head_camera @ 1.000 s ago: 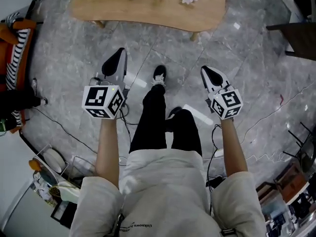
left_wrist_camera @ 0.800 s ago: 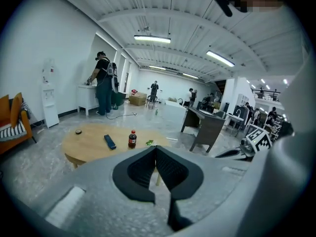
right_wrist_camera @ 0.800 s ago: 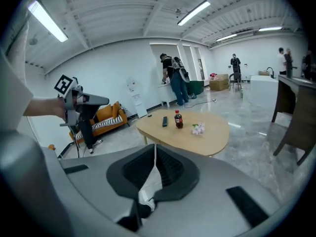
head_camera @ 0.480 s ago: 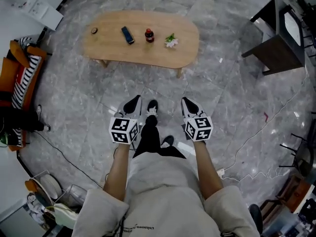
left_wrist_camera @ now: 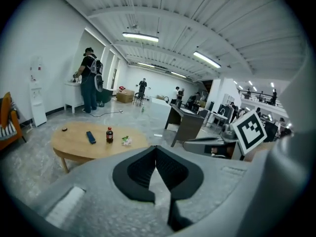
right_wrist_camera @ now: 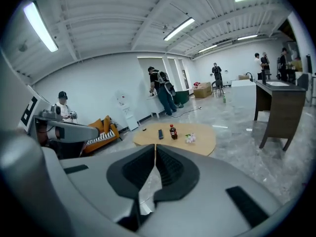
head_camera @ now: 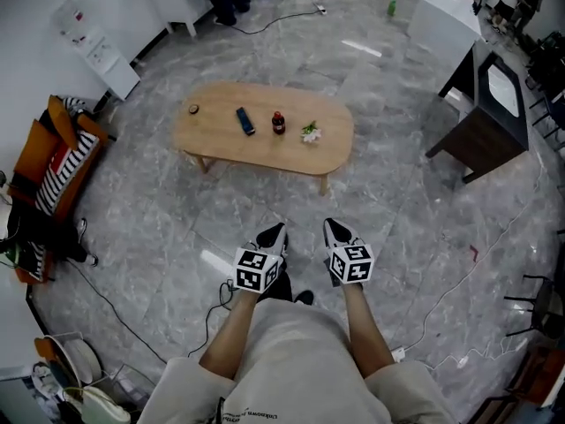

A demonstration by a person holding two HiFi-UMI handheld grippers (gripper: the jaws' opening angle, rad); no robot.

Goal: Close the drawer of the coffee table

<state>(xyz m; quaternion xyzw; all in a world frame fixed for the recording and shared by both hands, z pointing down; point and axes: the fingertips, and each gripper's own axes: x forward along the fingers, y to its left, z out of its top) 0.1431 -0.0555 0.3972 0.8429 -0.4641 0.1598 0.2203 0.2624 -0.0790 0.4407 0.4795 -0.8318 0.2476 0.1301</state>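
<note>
The oval wooden coffee table point(head_camera: 265, 140) stands on the marble floor well ahead of me, also seen as table point(left_wrist_camera: 79, 142) and table point(right_wrist_camera: 197, 138). A remote, a dark bottle point(head_camera: 278, 123), a small flower and a round item lie on top. No drawer shows from any view. My left gripper point(head_camera: 275, 230) and right gripper point(head_camera: 333, 228) are held side by side in front of my body, pointing at the table from a distance. In the gripper views the left gripper point(left_wrist_camera: 156, 149) and right gripper point(right_wrist_camera: 155, 148) both have their pads together with nothing between them.
An orange sofa with a striped cushion point(head_camera: 53, 162) stands at the left. A dark desk point(head_camera: 490, 117) is at the right. Cables point(head_camera: 115, 312) trail over the floor near my feet. A person point(left_wrist_camera: 90, 80) stands at a white counter beyond the table.
Both grippers have risen and drawn closer together, still shut. The head view has lifted, so the whole table and more of the room now show farther away.
</note>
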